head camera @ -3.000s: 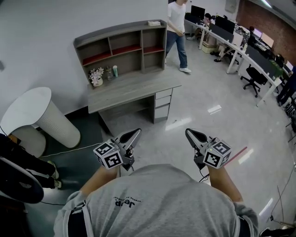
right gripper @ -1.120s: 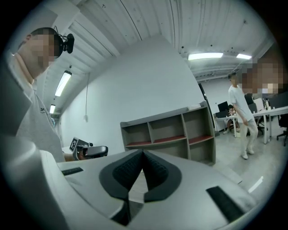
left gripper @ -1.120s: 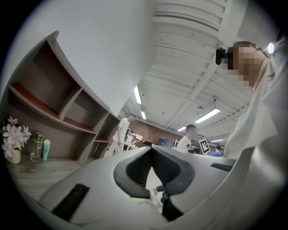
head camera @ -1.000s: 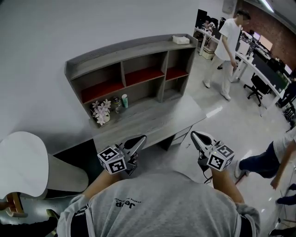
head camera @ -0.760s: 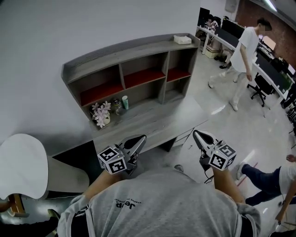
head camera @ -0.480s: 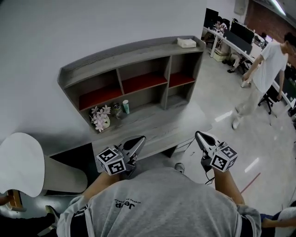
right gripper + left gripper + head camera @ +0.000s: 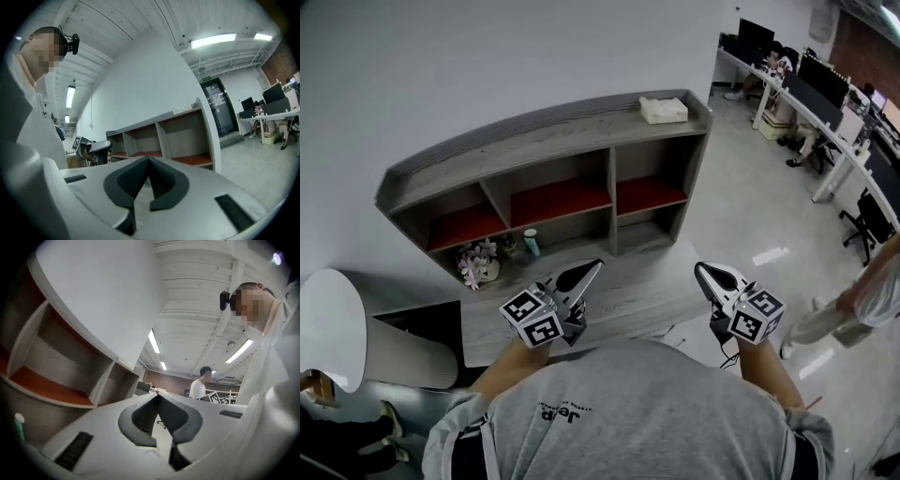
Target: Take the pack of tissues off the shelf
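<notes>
You've closed in on the shelf point(image 7: 534, 127) since a second ago; it now sits larger in the head view, and the person in white point(image 7: 862, 300) has slipped to the right edge. Your left gripper point(image 7: 589, 270) and right gripper point(image 7: 707, 273) hover above the table point(image 7: 628, 295), fingers closed on nothing in both gripper views. Only the head view shows the pack of tissues point(image 7: 664, 110), on the shelf's top board at its right end, well apart from both grippers. The left gripper view looks up into the compartments and misses that top board.
</notes>
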A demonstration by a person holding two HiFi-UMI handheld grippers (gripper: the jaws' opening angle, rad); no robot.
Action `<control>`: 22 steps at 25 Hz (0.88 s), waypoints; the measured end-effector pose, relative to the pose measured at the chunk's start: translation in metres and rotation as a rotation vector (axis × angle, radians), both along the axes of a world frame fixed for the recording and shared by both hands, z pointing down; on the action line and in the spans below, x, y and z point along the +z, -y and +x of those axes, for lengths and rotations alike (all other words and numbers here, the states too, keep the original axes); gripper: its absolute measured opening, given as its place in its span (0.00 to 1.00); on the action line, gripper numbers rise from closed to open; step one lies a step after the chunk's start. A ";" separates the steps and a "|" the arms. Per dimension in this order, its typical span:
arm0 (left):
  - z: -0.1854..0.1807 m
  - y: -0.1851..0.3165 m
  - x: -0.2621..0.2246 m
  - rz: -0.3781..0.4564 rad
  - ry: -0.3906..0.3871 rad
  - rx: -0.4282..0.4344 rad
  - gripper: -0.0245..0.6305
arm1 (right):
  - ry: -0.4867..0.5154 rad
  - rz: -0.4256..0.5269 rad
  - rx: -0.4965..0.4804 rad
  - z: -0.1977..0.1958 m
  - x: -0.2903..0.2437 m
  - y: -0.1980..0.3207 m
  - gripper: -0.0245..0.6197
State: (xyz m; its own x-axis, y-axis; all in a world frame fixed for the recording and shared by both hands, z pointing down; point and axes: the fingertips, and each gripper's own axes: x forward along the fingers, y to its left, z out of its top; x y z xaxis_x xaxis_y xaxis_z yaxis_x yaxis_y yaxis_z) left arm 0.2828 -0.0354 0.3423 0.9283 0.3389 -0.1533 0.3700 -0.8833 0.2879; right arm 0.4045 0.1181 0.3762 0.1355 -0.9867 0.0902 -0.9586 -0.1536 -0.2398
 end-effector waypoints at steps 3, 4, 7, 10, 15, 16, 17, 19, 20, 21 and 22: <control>0.054 -0.008 -0.018 -0.010 -0.021 -0.022 0.07 | -0.017 -0.005 -0.016 0.052 -0.011 0.002 0.06; 0.070 -0.011 -0.022 -0.005 -0.021 -0.027 0.07 | -0.023 -0.005 -0.021 0.066 -0.015 0.004 0.06; 0.108 -0.016 -0.033 0.031 -0.015 -0.038 0.07 | -0.049 0.001 -0.037 0.101 -0.027 0.013 0.06; 0.138 -0.015 -0.048 0.069 -0.021 -0.046 0.07 | -0.075 0.006 -0.041 0.131 -0.040 0.026 0.06; 0.187 -0.003 -0.073 0.151 -0.038 -0.067 0.06 | -0.123 -0.011 -0.026 0.176 -0.058 0.050 0.06; 0.196 0.000 -0.079 0.166 -0.036 -0.069 0.06 | -0.130 -0.015 -0.018 0.183 -0.062 0.054 0.06; 0.203 0.002 -0.085 0.181 -0.034 -0.070 0.06 | -0.138 -0.017 -0.011 0.188 -0.067 0.058 0.06; 0.217 0.007 -0.099 0.219 -0.033 -0.074 0.06 | -0.154 -0.015 0.000 0.195 -0.077 0.065 0.06; 0.223 0.009 -0.106 0.242 -0.035 -0.078 0.06 | -0.158 -0.013 0.004 0.197 -0.082 0.068 0.06; 0.230 0.011 -0.113 0.268 -0.036 -0.083 0.06 | -0.160 -0.011 0.008 0.199 -0.085 0.070 0.06; 0.237 0.011 -0.120 0.299 -0.036 -0.084 0.06 | -0.161 -0.009 0.011 0.201 -0.088 0.071 0.06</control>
State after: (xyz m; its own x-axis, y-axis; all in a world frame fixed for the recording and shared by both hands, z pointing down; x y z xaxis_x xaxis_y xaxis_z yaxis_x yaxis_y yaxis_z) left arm 0.5194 -0.0468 0.2222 0.9508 0.2959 -0.0916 0.2971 -0.9549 -0.0008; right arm 0.6054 0.0469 0.2879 0.1596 -0.9843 0.0757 -0.9828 -0.1657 -0.0820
